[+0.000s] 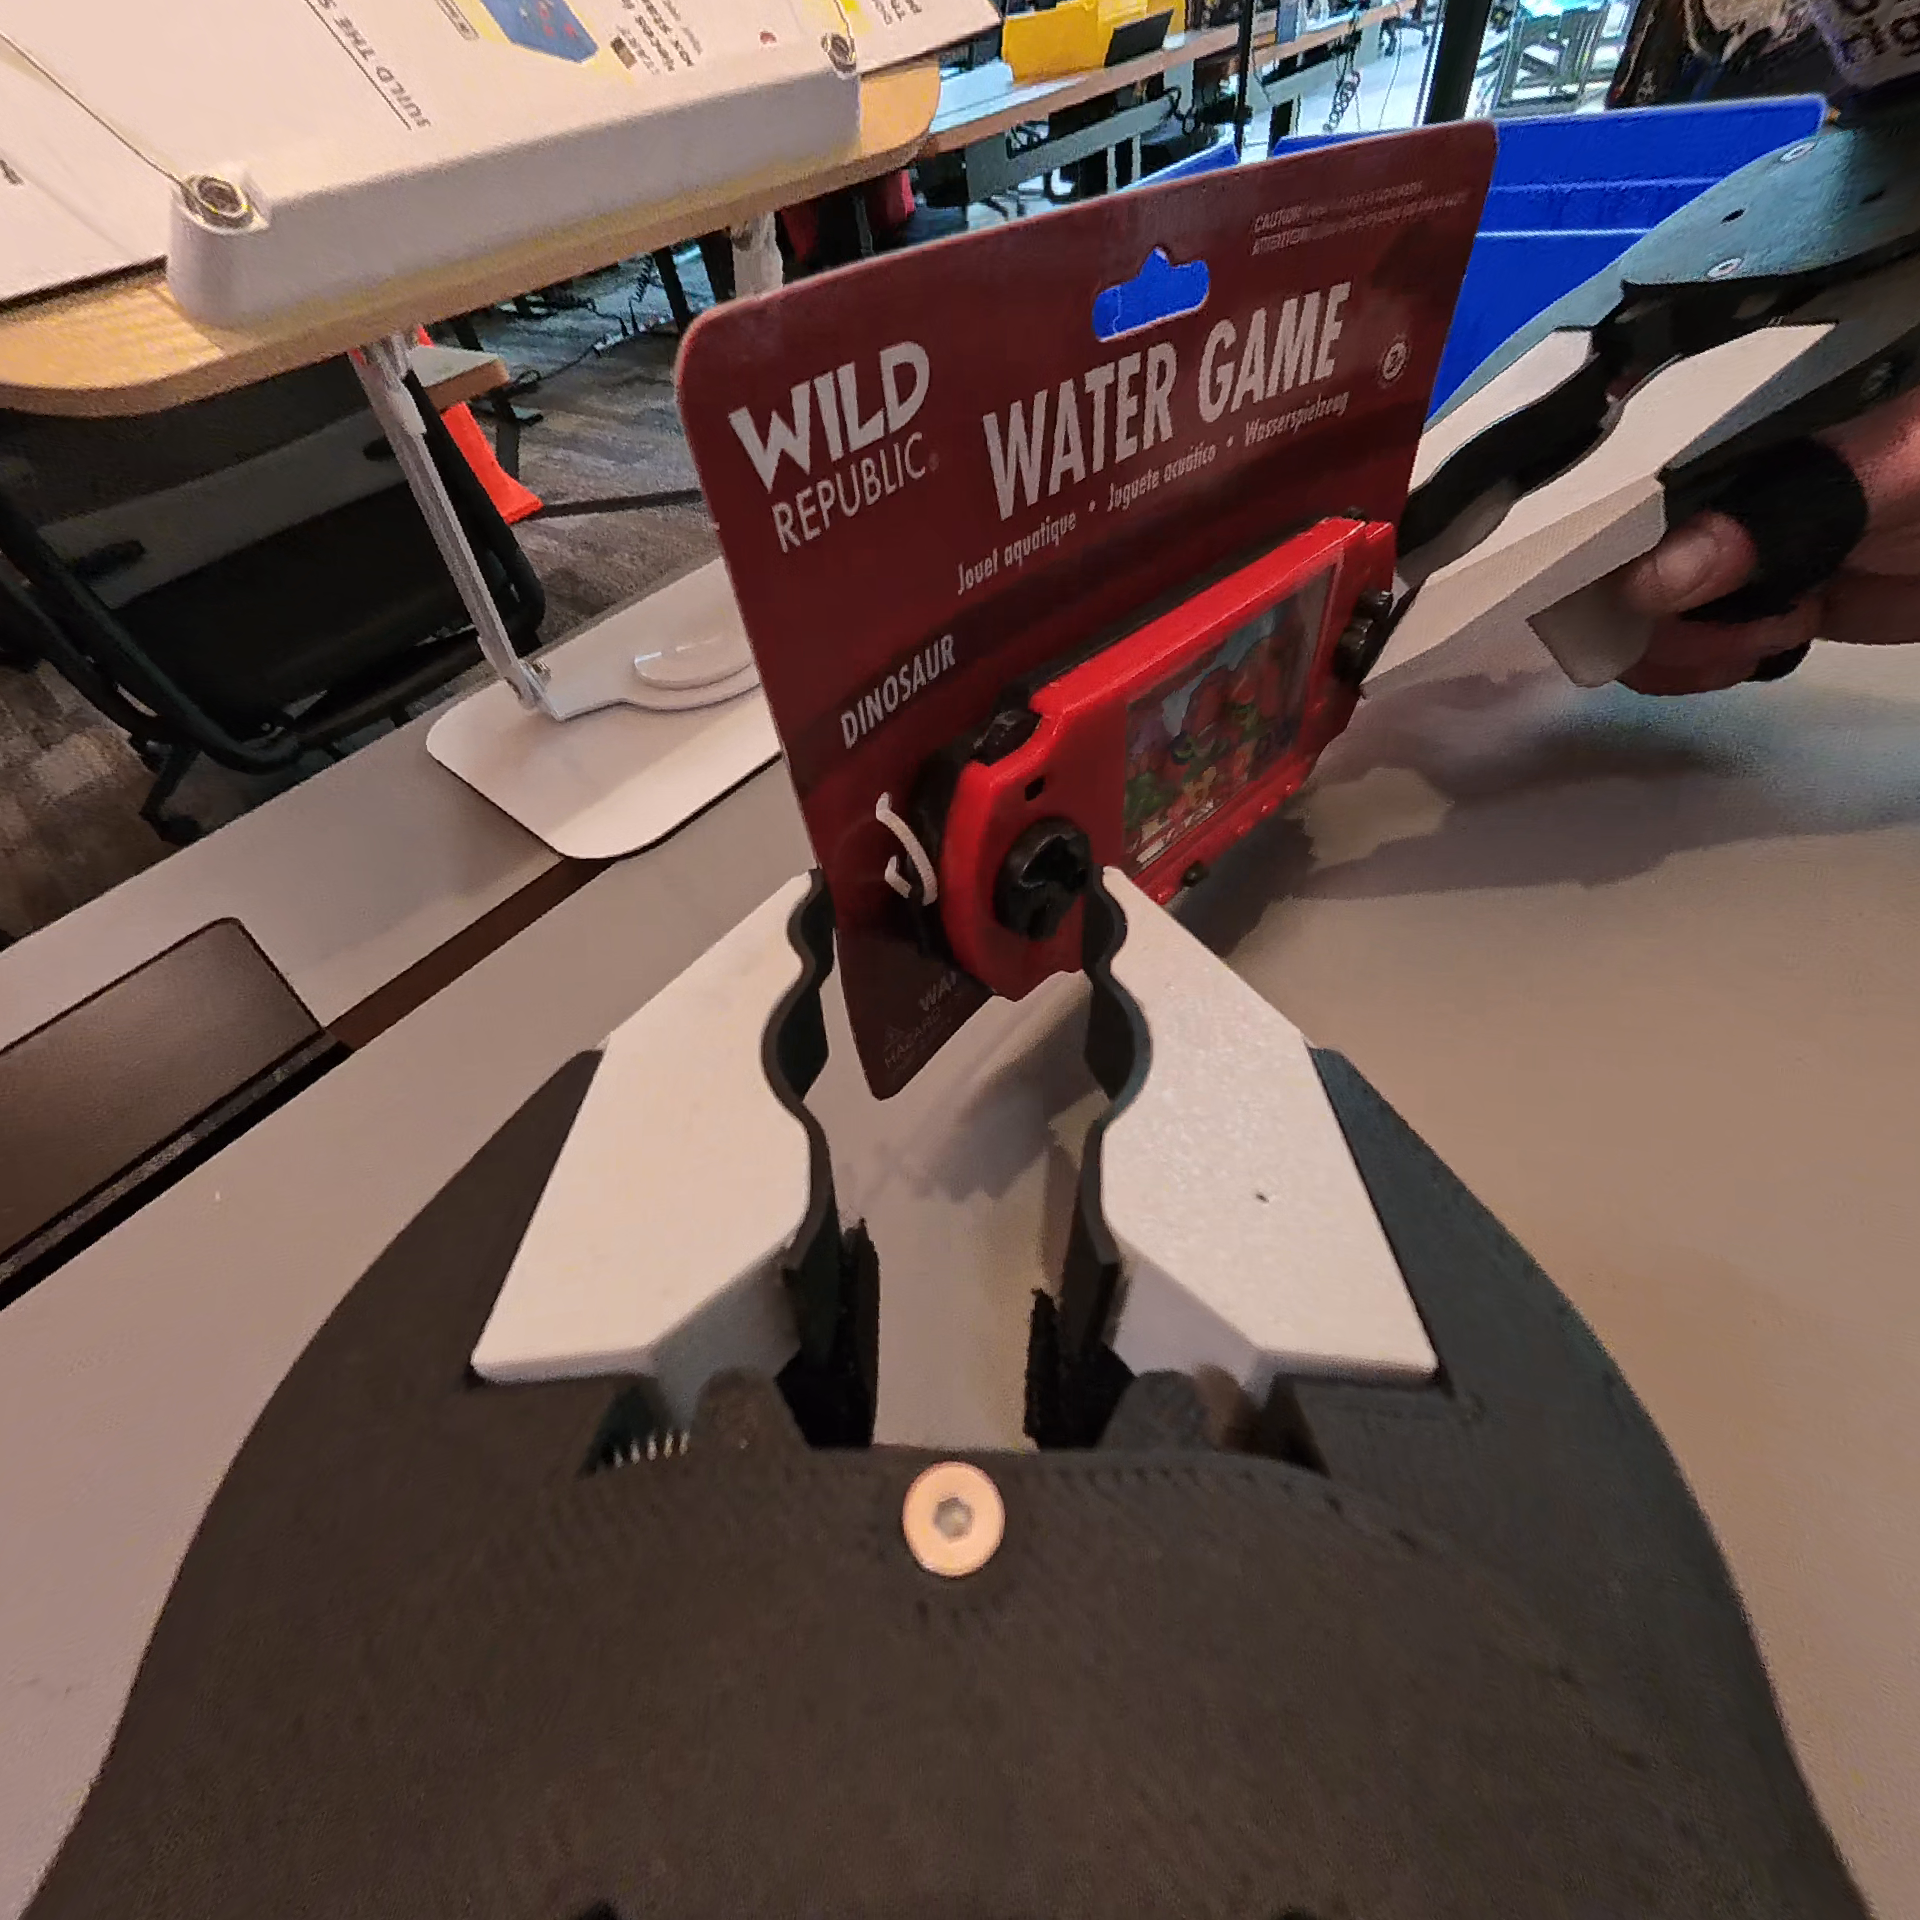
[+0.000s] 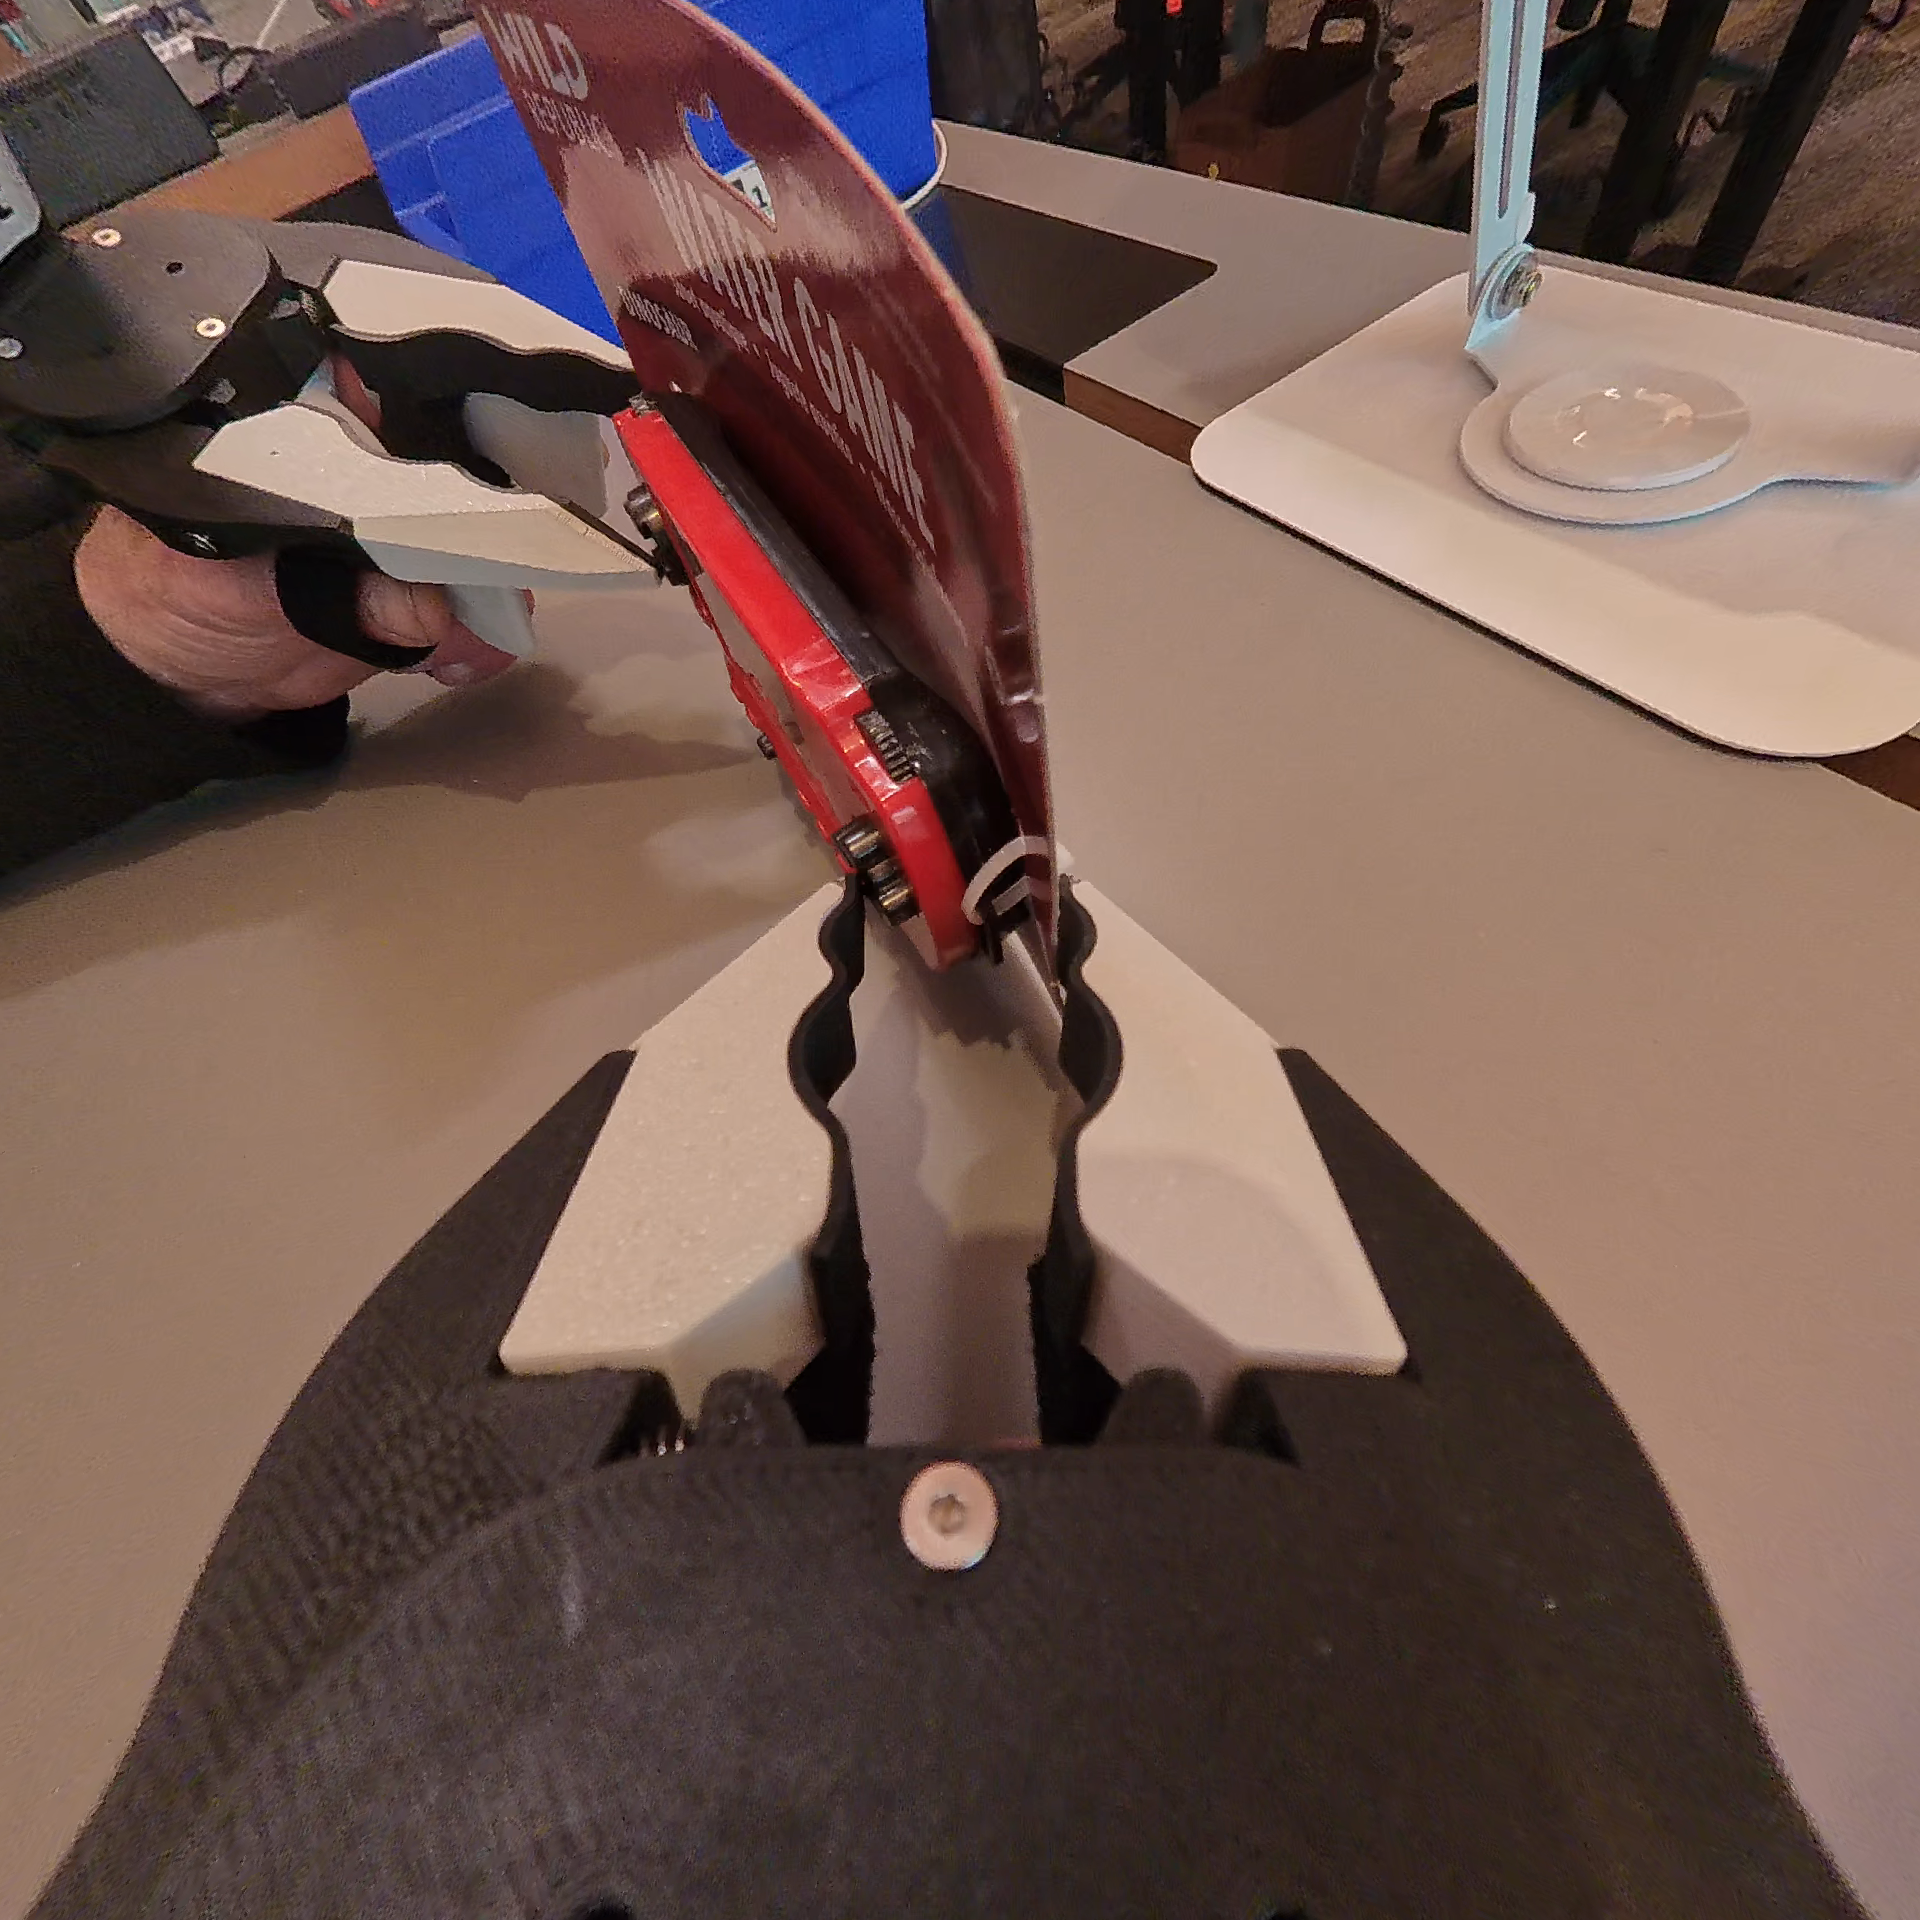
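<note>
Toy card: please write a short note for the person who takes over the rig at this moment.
Left gripper: shut on one end of the red toy and its card.
Right gripper: shut on the other end of the toy.
The card stands nearly upright between both grippers, over the grey table. Whether its low corner touches the table, I cannot tell.
Nearby: a blue bin behind the card, and a white stand base on the table.
</note>
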